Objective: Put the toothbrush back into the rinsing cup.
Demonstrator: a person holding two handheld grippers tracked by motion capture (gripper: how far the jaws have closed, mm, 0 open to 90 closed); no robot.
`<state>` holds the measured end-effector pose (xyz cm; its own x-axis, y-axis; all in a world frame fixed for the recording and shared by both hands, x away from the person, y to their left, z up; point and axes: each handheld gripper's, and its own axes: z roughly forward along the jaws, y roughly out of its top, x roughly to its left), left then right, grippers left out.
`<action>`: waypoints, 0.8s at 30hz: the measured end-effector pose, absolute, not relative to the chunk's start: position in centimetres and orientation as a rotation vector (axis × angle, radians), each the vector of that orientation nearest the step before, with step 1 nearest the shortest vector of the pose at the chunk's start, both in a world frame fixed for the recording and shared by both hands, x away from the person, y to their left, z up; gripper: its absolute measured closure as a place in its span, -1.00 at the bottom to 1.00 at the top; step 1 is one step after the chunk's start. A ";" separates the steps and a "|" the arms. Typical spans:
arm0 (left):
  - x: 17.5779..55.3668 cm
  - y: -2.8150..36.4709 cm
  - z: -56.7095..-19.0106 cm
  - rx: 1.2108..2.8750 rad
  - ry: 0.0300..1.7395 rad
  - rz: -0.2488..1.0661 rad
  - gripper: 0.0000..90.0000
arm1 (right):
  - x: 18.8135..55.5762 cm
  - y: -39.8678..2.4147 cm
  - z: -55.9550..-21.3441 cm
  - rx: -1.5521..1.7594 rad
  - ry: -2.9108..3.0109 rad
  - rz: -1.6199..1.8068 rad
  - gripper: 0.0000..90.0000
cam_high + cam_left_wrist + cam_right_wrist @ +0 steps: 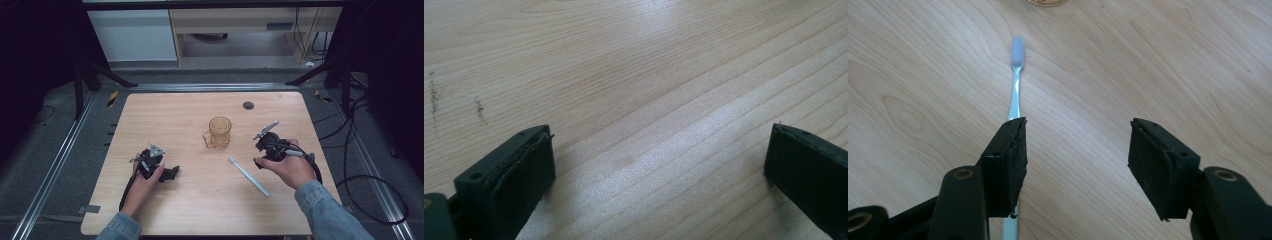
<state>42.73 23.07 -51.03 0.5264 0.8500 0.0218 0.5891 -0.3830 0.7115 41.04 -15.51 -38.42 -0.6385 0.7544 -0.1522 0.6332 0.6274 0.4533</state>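
While toothbrush (1017, 82) lies flat on table (200, 200), right hand-held gripper (1075, 150) half-open above it, holding nothing

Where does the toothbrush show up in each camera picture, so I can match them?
High view: the toothbrush lies flat on the table, right of centre, between the amber glass mug and the person's right hand.
Left gripper view: not in it.
Right gripper view: the toothbrush runs from upper centre, head up, down behind one jaw.
Shared landmark: the mug beyond the brush head, its base at the top edge.
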 end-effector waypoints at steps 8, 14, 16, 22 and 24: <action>42.7 23.1 -51.0 2.111 1.164 0.514 -1.00 | 41.9 -13.6 -39.2 1.086 2.601 0.486 0.00; 42.7 23.1 -51.0 2.113 1.164 0.514 -1.00 | 42.3 -12.5 -39.7 1.081 2.640 0.474 0.07; 42.7 23.1 -51.0 2.113 1.164 0.514 -1.00 | 42.4 -12.2 -40.1 1.076 2.661 0.469 0.09; 42.7 23.1 -51.0 2.112 1.162 0.513 -1.00 | 42.7 -11.7 -41.0 1.073 2.695 0.453 0.14; 42.7 23.1 -51.0 2.113 1.162 0.514 -1.00 | 42.8 -11.6 -41.1 1.077 2.696 0.449 0.17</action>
